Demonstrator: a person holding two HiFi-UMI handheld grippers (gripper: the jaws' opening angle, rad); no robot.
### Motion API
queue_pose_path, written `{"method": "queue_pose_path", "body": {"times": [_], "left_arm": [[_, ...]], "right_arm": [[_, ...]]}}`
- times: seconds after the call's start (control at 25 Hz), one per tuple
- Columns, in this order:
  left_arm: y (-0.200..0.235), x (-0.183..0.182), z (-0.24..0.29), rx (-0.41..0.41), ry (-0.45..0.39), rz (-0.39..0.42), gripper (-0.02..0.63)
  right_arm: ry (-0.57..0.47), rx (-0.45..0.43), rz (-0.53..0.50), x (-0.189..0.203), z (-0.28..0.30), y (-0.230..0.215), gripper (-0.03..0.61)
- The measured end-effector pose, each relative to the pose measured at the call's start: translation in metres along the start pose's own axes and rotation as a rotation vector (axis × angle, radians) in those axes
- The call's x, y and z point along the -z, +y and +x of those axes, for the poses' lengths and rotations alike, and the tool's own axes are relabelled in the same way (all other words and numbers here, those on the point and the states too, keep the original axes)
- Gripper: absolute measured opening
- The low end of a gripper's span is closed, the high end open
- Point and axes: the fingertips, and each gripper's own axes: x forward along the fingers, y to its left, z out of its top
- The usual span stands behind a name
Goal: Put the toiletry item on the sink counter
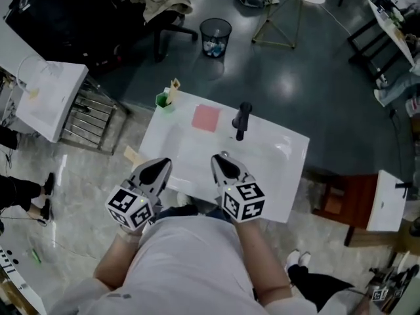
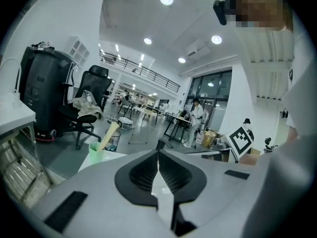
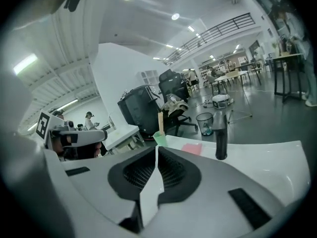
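My left claw [image 1: 159, 167] and right claw [image 1: 220, 162], each together and empty, above white worktop's [image 1: 279, 176] near edge; green cup [image 1: 164, 101] far ahead-left.

Sink counter [image 1: 283, 157] glossy white — faucet [image 1: 241, 122] matt black; green cup [image 1: 163, 101] translucent plastic, probably.

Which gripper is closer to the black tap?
Right. The right gripper is just on the person's side of the black tap. The left gripper is farther away, over the left part of the counter.

Green cup [image 1: 163, 101] with a pale stick [image 1: 174, 89], maybe a toothbrush, upright on sink counter [image 1: 282, 176] corner.
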Motion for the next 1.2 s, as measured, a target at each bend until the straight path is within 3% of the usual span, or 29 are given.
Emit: {"method": "queue_pose_path", "body": {"times": [0.56, 1.2], "left_arm": [[-0.074, -0.017, 0.064, 0.185, 0.01, 0.051, 0.018], [-0.1, -0.019, 0.093, 0.254, 0.02, 0.066, 0.018]], "right_arm": [[-0.199, 0.125, 0.033, -0.051, -0.098, -0.044, 0.029], [-0.235, 0.211, 0.014, -0.06, -0.133, -0.071, 0.029]]}}
